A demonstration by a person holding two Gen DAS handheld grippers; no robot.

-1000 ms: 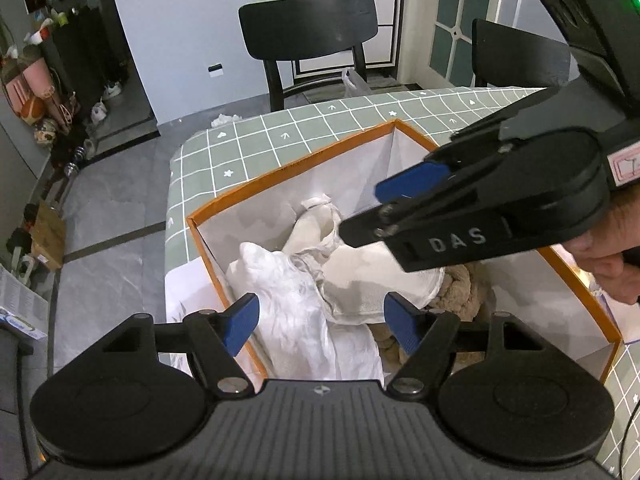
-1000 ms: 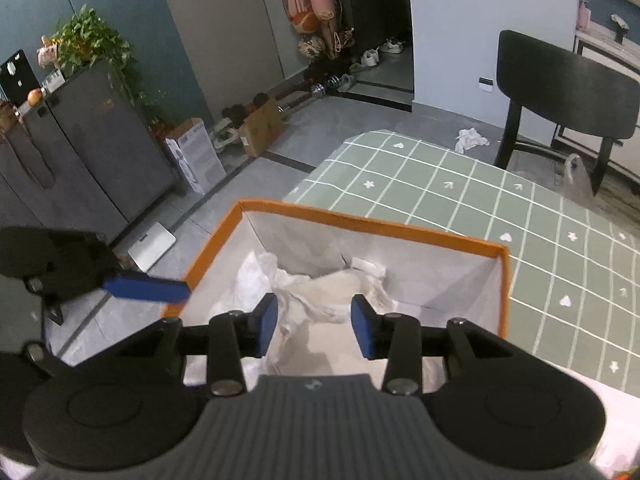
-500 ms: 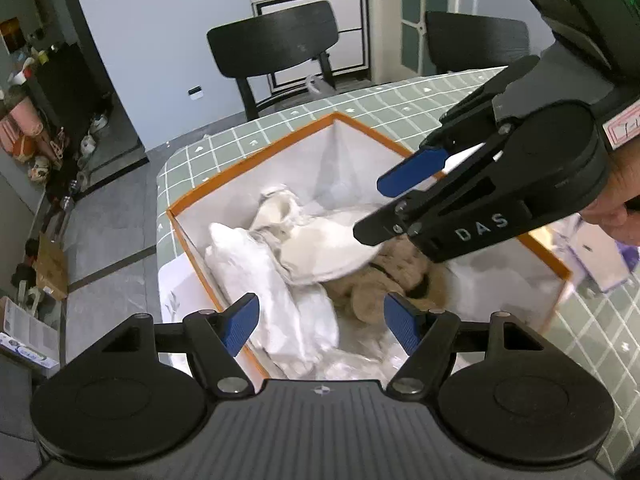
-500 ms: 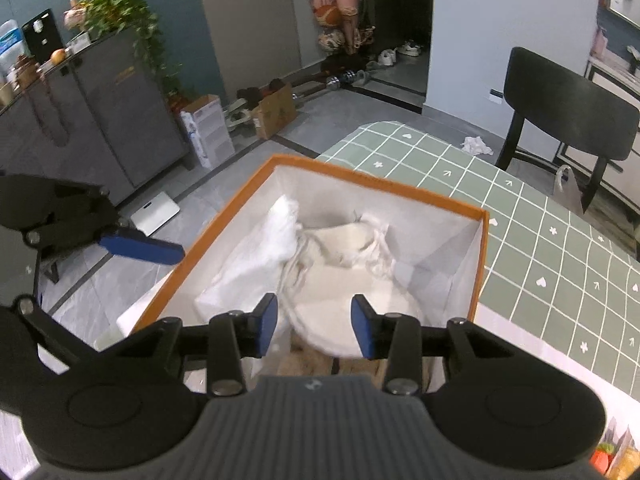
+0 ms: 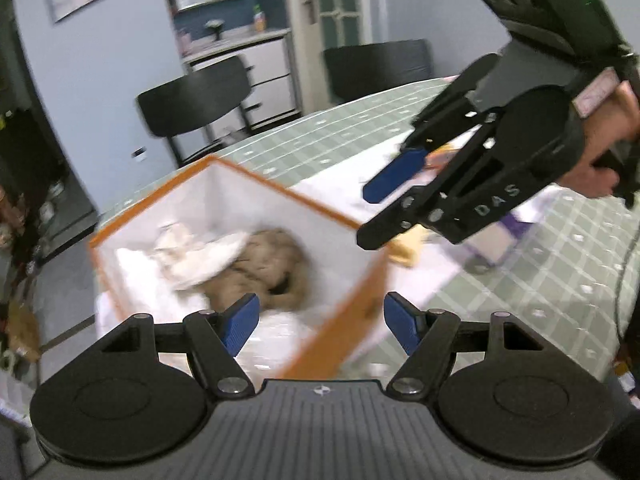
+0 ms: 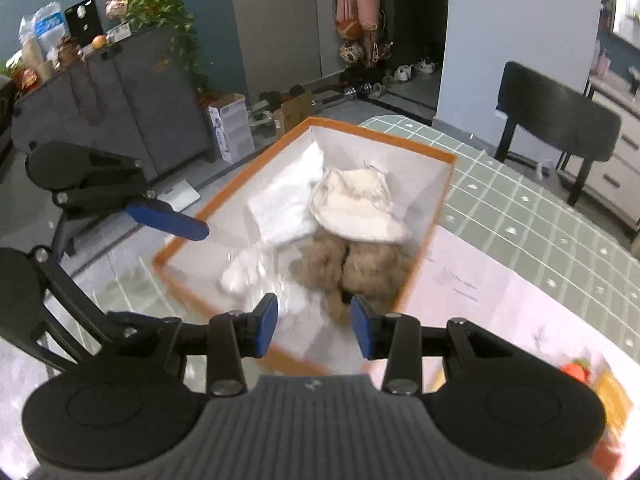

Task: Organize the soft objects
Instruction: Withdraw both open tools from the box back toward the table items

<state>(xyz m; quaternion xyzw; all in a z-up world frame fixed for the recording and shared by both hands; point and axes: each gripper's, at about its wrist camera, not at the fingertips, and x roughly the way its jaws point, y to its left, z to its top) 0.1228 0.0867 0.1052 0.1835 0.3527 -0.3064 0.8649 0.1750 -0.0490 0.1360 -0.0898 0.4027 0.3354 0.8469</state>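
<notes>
An orange-rimmed white box [image 5: 280, 194] [image 6: 384, 136] sits on the green checked table. Inside lie a cream hat [image 6: 360, 212] [image 5: 200, 256], a brown plush toy [image 6: 360, 268] [image 5: 264, 268] and white cloth [image 6: 288, 204]. My left gripper [image 5: 320, 322] is open and empty, above the box's near corner; it also shows in the right wrist view [image 6: 168, 220]. My right gripper [image 6: 314, 326] is open and empty, above the box's near end; it also shows in the left wrist view [image 5: 384, 208].
A white sheet [image 6: 500, 292] covers the table beside the box, with small colourful items [image 6: 580, 372] on it. Black chairs [image 5: 200, 96] [image 6: 556, 120] stand beyond the table [image 6: 540, 216]. A grey cabinet [image 6: 112, 104] and floor clutter lie left.
Both grippers have pulled back and up from the box, both still open and empty. The hat, plush toy and cloth stay in the box. The views are motion-blurred.
</notes>
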